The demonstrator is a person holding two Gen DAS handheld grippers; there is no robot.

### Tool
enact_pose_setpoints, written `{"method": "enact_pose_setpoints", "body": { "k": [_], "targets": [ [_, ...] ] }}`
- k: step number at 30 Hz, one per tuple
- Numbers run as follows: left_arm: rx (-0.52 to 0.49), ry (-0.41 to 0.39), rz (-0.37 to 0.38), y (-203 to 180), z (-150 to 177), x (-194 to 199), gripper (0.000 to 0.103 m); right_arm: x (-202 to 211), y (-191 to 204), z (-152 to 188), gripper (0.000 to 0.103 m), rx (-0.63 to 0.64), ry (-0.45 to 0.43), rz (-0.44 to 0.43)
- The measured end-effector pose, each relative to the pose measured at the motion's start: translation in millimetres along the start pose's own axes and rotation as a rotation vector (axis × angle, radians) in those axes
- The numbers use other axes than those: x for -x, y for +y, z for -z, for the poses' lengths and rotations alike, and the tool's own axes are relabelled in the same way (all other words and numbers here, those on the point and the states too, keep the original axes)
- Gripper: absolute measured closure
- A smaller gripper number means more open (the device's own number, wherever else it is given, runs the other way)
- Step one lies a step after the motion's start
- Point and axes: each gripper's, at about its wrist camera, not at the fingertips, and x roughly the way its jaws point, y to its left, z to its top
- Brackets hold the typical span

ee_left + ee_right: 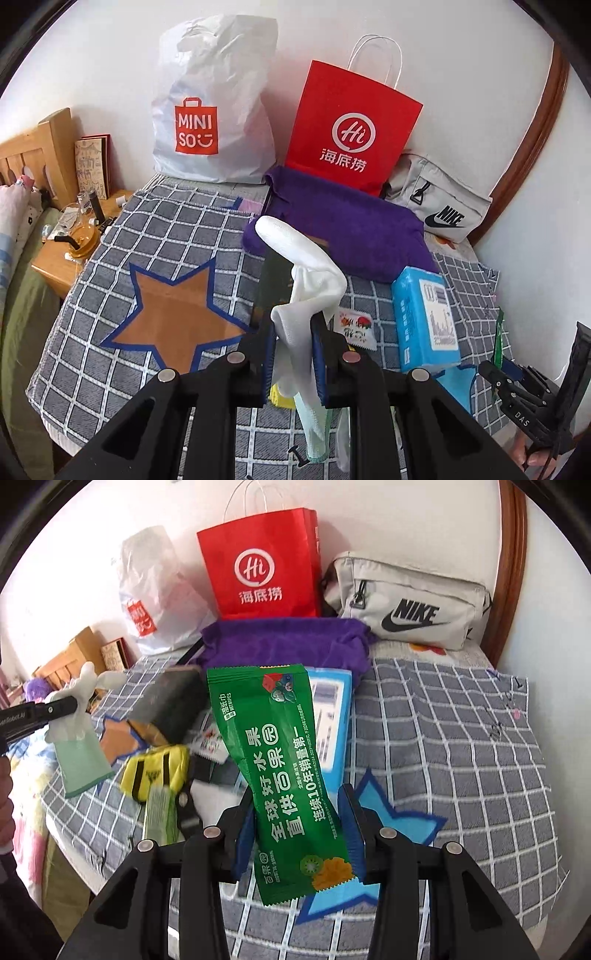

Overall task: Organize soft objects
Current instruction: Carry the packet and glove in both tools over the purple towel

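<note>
Over checked blanket (461, 738), one glove (314, 280), one wipes packet (280, 775), three bags (351, 122).

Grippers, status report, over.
Left gripper shut on white glove. Right gripper shut on green wet-wipes packet. Both clear above the checked blanket.

Glossy green plastic wipes packet (286, 771); soft white cloth glove (310, 280); fuzzy purple towel (351, 229); woven checked bedcover (177, 229).

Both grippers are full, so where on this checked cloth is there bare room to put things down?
Bare: the checked cloth right of the blue tissue pack, below the Nike bag. Crowded: around the yellow pouch.
</note>
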Motion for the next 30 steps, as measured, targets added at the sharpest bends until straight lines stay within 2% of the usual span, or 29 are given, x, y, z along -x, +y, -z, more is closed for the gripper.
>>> {"method": "enact_pose_setpoints", "body": {
  "k": [13,17,30],
  "targets": [
    [-0.005,-0.022,0.001,-17,-64,-28,0.086,-32,0,-81,0.061,0.01,-0.031,0.009],
    [-0.031,-0.004,-0.017,-26,-83,-51,0.086,-49,-1,-103,0.061,0.016,-0.037,-0.003],
    [-0.063,0.047,0.006,-43,-141,-127,0.086,-111,-14,-166,0.06,0.001,-0.032,-0.002]
  ]
}}
